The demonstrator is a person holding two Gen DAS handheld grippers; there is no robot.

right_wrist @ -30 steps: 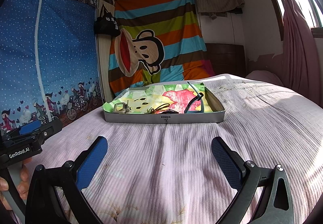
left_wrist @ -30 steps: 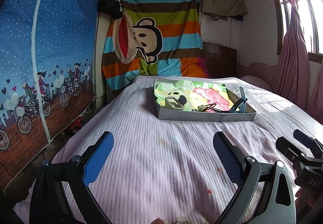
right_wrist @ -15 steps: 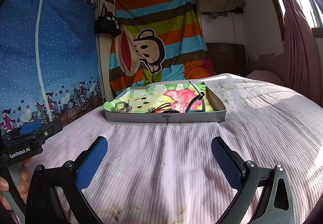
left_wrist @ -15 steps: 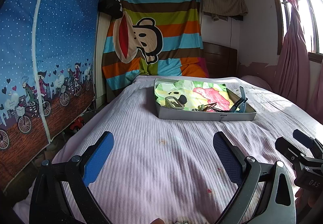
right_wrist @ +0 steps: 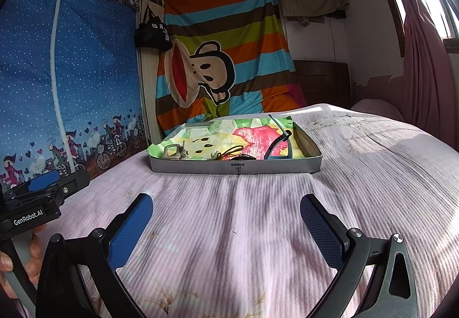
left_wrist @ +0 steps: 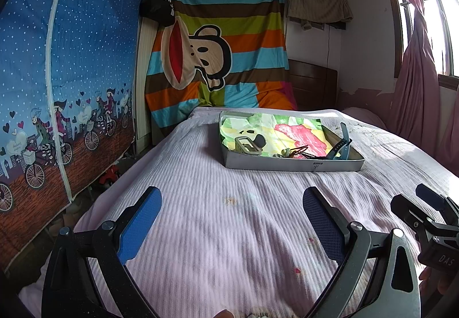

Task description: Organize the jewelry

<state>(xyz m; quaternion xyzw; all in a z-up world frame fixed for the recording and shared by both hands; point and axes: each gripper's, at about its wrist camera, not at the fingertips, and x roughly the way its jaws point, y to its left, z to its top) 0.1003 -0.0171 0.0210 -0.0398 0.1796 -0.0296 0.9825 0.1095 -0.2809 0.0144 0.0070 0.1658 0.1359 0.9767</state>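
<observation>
Both tongs hang above a bed (left_wrist: 200,174) covered in a pale pink ribbed sheet, and both stand wide apart with nothing between their blue pads. The left tongs (left_wrist: 231,214) point toward the head of the bed, and the right tongs (right_wrist: 226,217) do the same from a spot further to the right; each shows at the edge of the other's view, the left one gripped by a hand (right_wrist: 17,263) at the lower left corner of the right wrist view. Well ahead of both, near the far end of the bed, lies a shallow grey tray (left_wrist: 292,166) lined with a bright paper printed in green, yellow and pink. The jewelry sits along the tray's near wall: a squarish metal buckle (left_wrist: 247,145) at the left, a tangle of dark cords (left_wrist: 299,150) with what looks like a small bead or charm in the middle, though it is too small to tell for sure, and a teal strap (left_wrist: 342,143) curling up at the right end and leaning toward the tray's right wall. Behind the bed hangs a striped cloth with a cartoon monkey (left_wrist: 206,60), a blue dotted fabric wardrobe (left_wrist: 66,65) stands to the left, and a pink curtain (left_wrist: 413,83) hangs by the window on the right.
</observation>
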